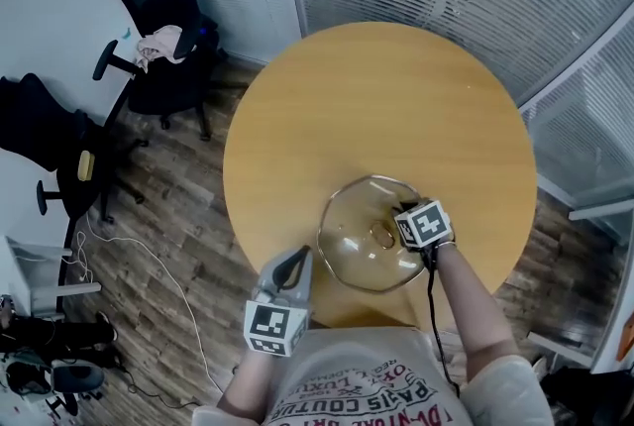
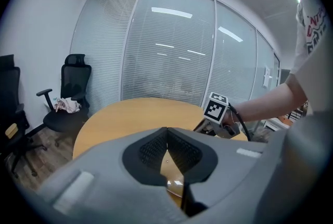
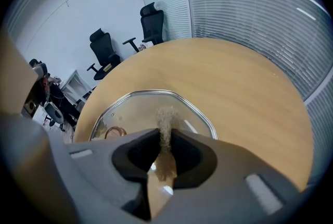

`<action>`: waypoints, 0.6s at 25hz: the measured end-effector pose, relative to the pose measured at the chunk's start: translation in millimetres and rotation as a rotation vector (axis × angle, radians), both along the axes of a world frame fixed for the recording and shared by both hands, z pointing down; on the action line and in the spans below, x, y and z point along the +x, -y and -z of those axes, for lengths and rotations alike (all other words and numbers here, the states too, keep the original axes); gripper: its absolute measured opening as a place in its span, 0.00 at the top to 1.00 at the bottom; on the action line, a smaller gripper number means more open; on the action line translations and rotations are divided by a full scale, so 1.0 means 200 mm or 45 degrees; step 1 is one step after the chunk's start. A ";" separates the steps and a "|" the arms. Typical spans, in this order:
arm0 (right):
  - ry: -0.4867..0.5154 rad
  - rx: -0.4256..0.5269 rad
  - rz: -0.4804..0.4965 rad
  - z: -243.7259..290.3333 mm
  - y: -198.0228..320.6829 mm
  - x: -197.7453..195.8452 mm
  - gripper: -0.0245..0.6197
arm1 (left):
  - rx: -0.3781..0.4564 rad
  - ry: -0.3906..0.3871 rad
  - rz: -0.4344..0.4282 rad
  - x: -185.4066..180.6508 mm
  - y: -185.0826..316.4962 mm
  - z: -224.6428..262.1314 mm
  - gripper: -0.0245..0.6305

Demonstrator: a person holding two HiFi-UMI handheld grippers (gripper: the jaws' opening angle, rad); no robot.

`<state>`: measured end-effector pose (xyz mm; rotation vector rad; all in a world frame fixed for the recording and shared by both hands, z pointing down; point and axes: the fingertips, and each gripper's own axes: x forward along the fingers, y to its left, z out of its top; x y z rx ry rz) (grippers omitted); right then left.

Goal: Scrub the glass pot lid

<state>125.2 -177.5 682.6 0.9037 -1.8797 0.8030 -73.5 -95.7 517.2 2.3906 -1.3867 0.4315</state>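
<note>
Currently, the glass pot lid (image 1: 359,216) is laid flat on the round wooden table (image 1: 376,97), on the part of the top nearest the person. Its metal rim is seen all round, and a copper-coloured knob (image 1: 381,237) sits at its middle. The right gripper (image 3: 165,133) is held over the lid's right side, and its jaws are clenched on a thin, fuzzy beige scrubbing pad (image 3: 166,115), whose end sticks out past the jaw tips above the glass. Whether the pad is pressed onto the glass cannot be told. The left gripper (image 2: 166,132) is held just beside the lid's near left edge, clear of it. Its jaws are closed tip to tip, and nothing is gripped between them. Two black office chairs (image 1: 163,28) are seen on the wooden floor, well apart from the table.
</note>
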 end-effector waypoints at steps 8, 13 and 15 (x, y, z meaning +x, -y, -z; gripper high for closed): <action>-0.042 -0.130 0.095 0.02 0.05 -0.12 0.86 | -0.030 -0.031 -0.043 -0.15 0.04 -0.01 0.95; -0.083 -0.162 0.186 0.03 0.05 -0.26 0.86 | -0.080 -0.042 -0.055 -0.24 0.01 -0.04 0.95; -0.102 -0.184 0.249 0.03 0.03 -0.31 0.86 | -0.078 -0.048 -0.049 -0.28 0.01 -0.03 0.95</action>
